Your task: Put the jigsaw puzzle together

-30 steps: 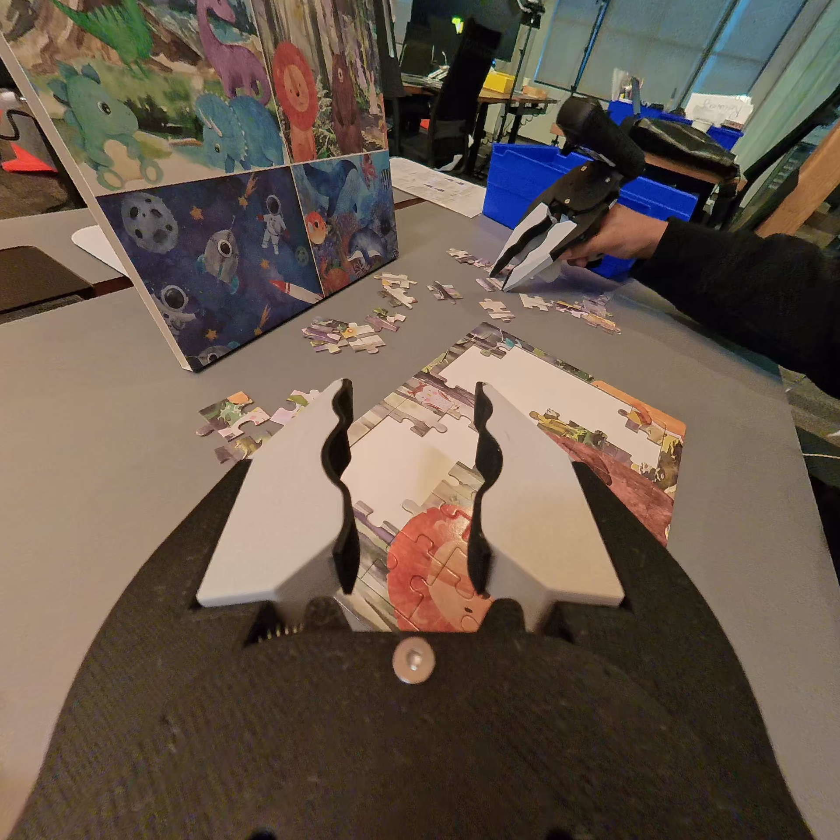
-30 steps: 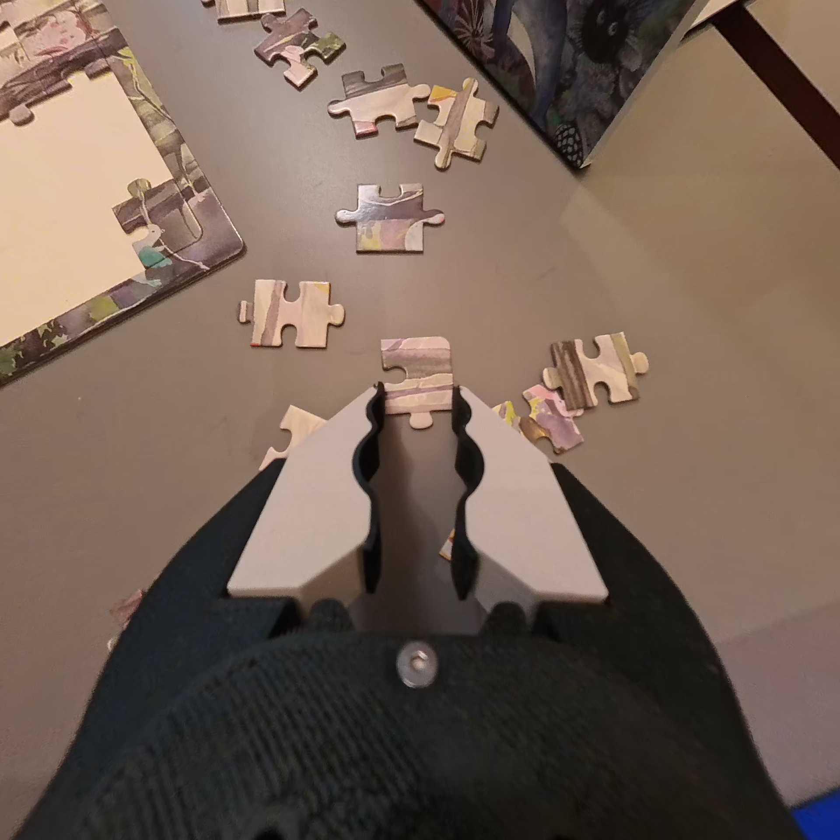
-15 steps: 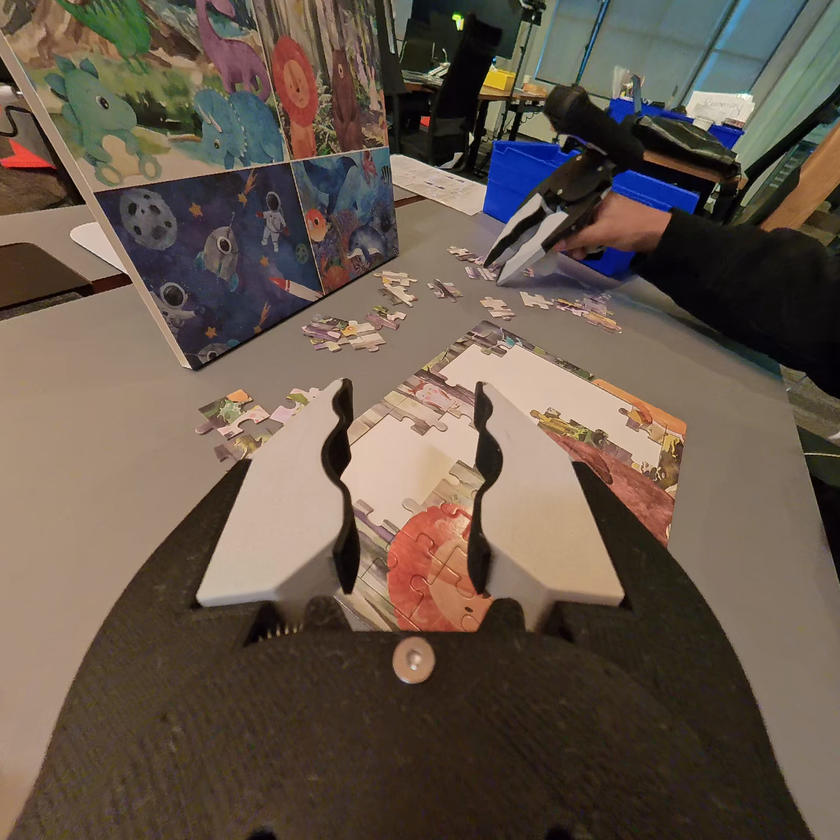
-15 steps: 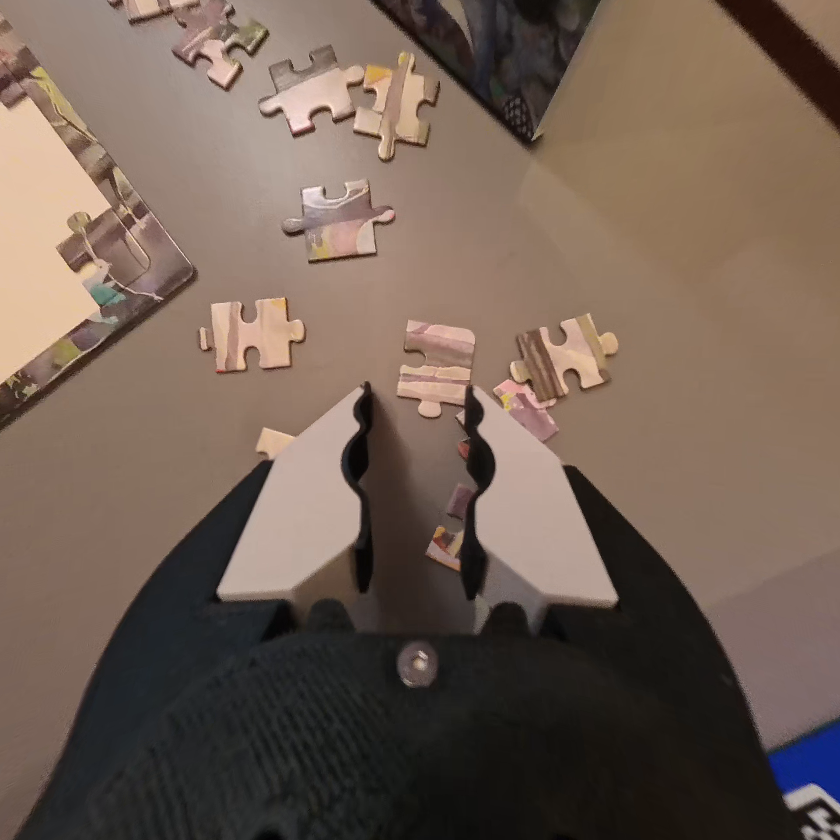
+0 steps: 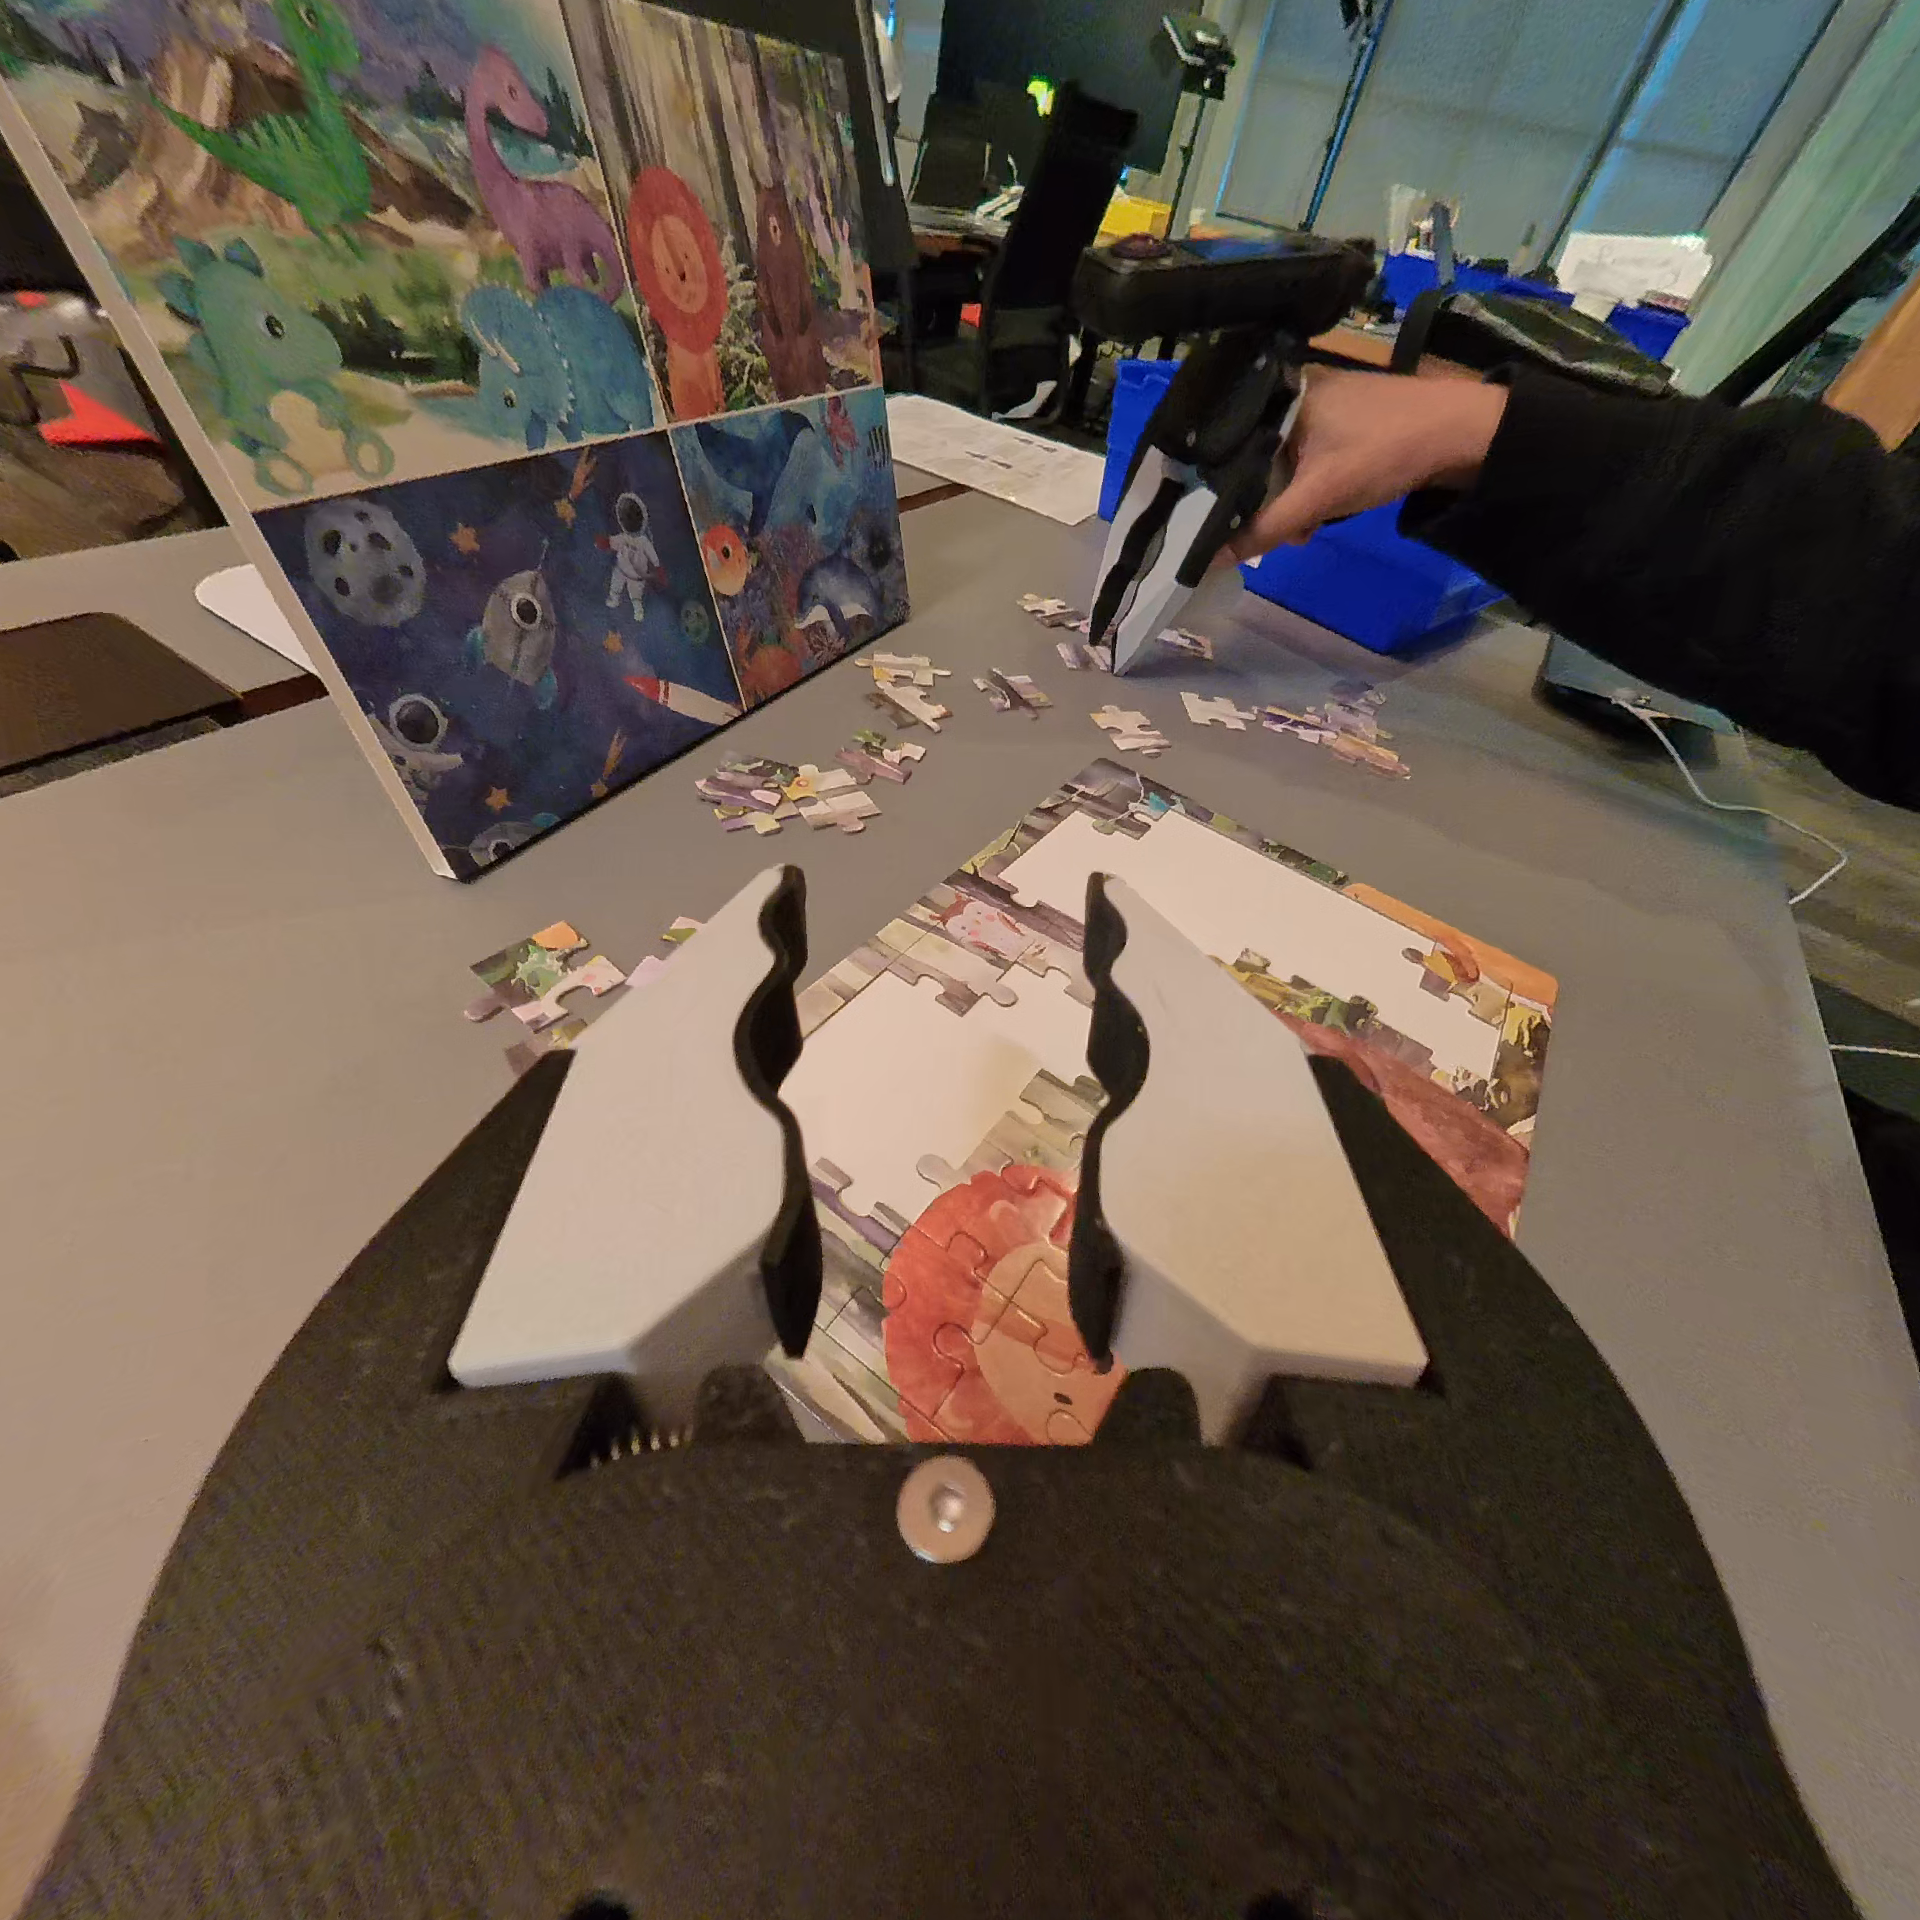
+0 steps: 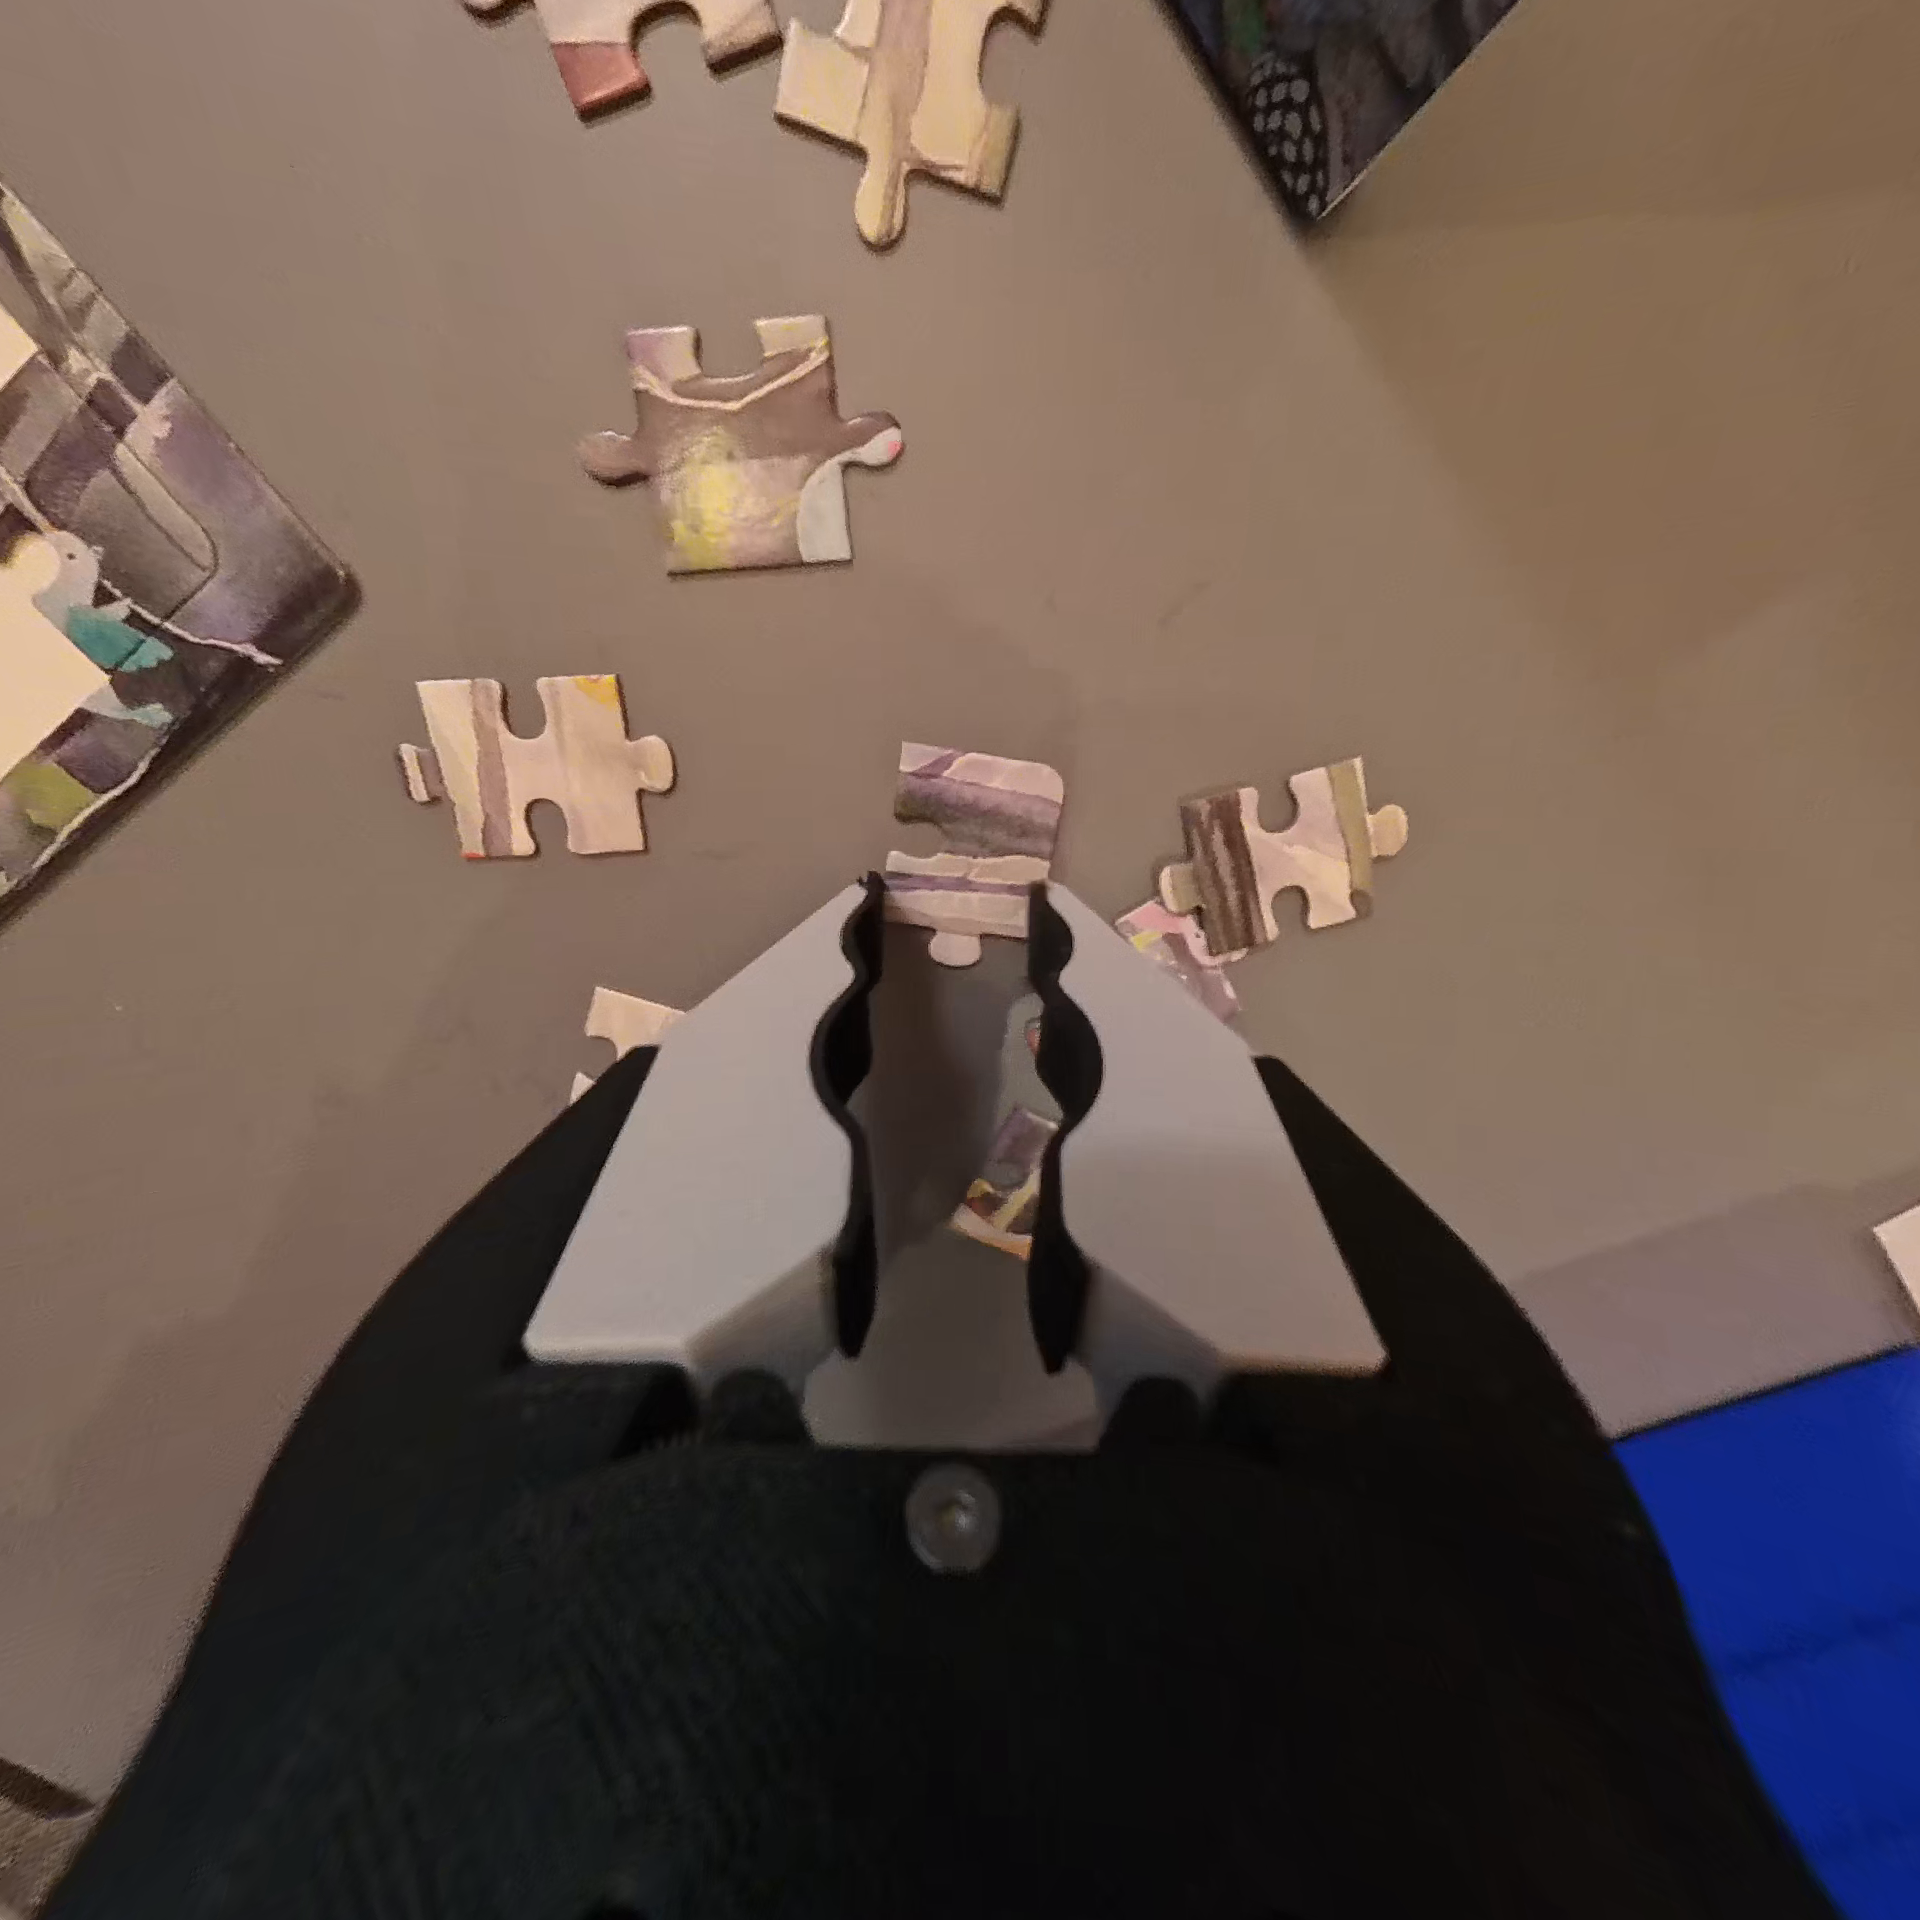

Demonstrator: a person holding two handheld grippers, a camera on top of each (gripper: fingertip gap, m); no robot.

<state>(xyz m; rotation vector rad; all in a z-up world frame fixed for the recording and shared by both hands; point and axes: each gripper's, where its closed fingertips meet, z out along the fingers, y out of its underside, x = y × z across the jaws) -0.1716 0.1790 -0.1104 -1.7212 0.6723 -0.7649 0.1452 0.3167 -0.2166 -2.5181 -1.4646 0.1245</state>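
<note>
Purple-striped piece (image 6: 977, 831) sits at the right claw (image 6: 954, 883), jaws apart. Close squarely on its edges. Left claw (image 5: 940, 883) gapes empty.

The jigsaw puzzle (image 5: 1164, 1049) is laid flat and half done. Loose pieces (image 5: 800, 792) are scattered beyond it, near the picture box (image 5: 582, 436).

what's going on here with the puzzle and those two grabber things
A person is putting a jigsaw puzzle together with a handheld gripper in each hand. The right gripper is down at the grey table, its fingers either side of a loose purple-striped piece, apparently not yet clamped. The left gripper hovers open above the partly built puzzle board, holding nothing. The border and a lion are done; the middle is bare, with more loose pieces scattered near a propped picture box.
</note>
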